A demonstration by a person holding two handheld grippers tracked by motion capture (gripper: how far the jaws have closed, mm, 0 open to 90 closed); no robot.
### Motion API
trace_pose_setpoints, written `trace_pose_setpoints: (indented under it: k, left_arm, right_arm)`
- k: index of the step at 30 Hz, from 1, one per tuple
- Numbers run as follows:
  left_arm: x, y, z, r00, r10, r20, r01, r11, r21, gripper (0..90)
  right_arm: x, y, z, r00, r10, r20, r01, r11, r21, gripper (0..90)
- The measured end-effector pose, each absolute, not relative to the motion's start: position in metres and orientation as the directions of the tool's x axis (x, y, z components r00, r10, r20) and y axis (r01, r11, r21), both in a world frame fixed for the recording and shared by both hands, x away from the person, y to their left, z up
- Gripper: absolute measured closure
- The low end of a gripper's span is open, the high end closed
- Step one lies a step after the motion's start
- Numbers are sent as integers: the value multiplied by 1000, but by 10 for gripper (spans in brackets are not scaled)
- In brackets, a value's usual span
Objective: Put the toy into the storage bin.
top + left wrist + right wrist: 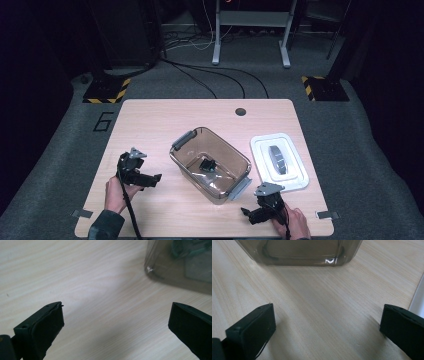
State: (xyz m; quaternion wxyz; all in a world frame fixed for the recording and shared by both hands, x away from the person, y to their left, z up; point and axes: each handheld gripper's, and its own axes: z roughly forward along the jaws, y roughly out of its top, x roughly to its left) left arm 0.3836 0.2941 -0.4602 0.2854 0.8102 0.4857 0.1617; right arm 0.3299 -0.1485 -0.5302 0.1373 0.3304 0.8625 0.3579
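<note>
Wood: pale table (pixel 150 125) under everything, a dark round hole (pixel 240 111) near its far edge and a "6" (pixel 103 121) marked at its upper left corner.
Bin: smoky clear plastic bin (pixel 210 162), centre of the high view, set at a slant, grey handles at two ends, no lid on it.
Inside bin: a small dark object (pixel 207 164) on the bottom (too small to name).
Lid: white lid (pixel 279 161) flat on the table just right of the bin, a grey handle in its middle.
Left tool (pixel 150 180): lower left of the high view, held in the left hand (pixel 117 194), well apart from the bin; jaws spread wide over bare wood in the left gripper view, nothing between them, bin corner at upper right.
Right tool (pixel 248 214): bottom of the high view, held in the right hand (pixel 295 222), near the bin's near end; jaws spread wide and empty in the right gripper view, bin wall across the top, a white lid edge at right.
Floor: grey carpet around the table, cables (pixel 210 75) trailing beyond it.
</note>
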Motion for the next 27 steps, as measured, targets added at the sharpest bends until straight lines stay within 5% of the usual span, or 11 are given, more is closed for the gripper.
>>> trace_pose_setpoints:
  k: [16,27]
  left_arm:
    - [381,314,-517,402,914,-61,737,-284,613,1]
    - [371,310,-532,382,924,-5,639,-260,723,0]
  right_arm:
    - [330,-149,-530,-744,668,-2,470,526,708,0]
    - [330,-148,-530,-744,668,0,472,526,708,0]
